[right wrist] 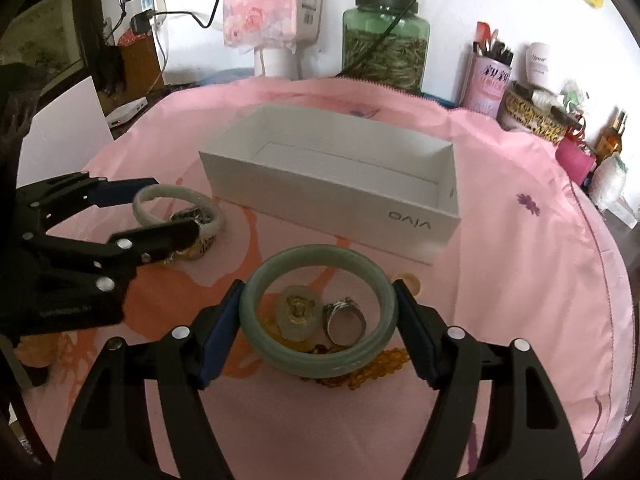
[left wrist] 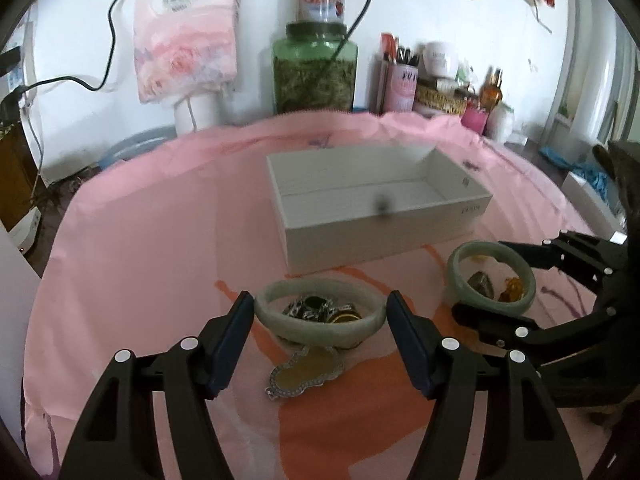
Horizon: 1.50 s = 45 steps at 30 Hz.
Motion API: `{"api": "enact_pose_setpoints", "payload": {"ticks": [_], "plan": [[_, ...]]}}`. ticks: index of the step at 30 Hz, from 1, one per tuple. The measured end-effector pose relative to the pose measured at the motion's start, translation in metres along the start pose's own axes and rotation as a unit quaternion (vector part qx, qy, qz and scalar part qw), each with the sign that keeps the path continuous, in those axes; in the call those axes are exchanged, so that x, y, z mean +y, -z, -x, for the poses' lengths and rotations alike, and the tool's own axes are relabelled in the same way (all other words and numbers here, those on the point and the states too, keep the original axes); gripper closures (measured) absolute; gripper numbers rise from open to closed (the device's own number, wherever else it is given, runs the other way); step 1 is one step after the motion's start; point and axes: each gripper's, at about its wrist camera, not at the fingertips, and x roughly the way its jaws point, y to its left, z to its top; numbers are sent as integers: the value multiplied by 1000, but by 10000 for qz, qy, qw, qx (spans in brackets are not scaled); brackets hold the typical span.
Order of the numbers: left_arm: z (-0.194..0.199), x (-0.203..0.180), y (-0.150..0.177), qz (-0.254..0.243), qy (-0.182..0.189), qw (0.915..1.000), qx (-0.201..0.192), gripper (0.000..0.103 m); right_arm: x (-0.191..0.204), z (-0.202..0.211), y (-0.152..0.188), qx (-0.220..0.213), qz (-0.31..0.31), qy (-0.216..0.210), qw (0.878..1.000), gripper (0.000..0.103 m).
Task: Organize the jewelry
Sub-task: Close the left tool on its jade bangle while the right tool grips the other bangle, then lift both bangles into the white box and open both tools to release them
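An open white box (left wrist: 376,208) stands on the pink cloth; it also shows in the right wrist view (right wrist: 332,184). My left gripper (left wrist: 320,304) is shut on a pale jade bangle (left wrist: 320,326), its pads touching both sides. Rings (left wrist: 316,308) lie inside the bangle and a gourd pendant (left wrist: 306,374) lies in front. My right gripper (right wrist: 318,292) is shut on a green jade bangle (right wrist: 320,360), seen lifted in the left wrist view (left wrist: 492,276). A silver ring (right wrist: 346,320), a clear pendant (right wrist: 298,312) and amber beads (right wrist: 376,372) lie under it.
A green glass jar (left wrist: 314,72), a pink tissue pack (left wrist: 186,32), a pen tin (left wrist: 402,86) and small bottles (right wrist: 610,138) stand along the back edge by the white wall. Black cables (left wrist: 110,52) hang there. A white board (right wrist: 64,128) leans at the left.
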Motion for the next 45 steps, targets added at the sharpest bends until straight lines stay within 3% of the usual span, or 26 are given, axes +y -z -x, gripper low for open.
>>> {"api": "enact_pose_setpoints", "payload": {"ticks": [8,19,23,31,42,45], "plan": [[-13,-10,5,-243,-2,9992,326,35,2,-14,4,301,66,18,9995,34],[-34,-10,6,-287,-150,9971,682,31,5,-18,4,383,62,35,9992,34],[-30,-14,7,-381,-204,9973,597,35,3,-17,5,323,32,65,9995,34],[0,-14,2,-368,-255,9990,-24,35,1,-2,1,34,39,58,10000,34],[9,-14,-2,-293,-253,9991,-171,34,-10,17,-6,-348,-182,3,9992,34],[11,-9,-16,24,-54,9999,-109,34,-17,26,-15,-613,-319,-8,9976,34]]}}
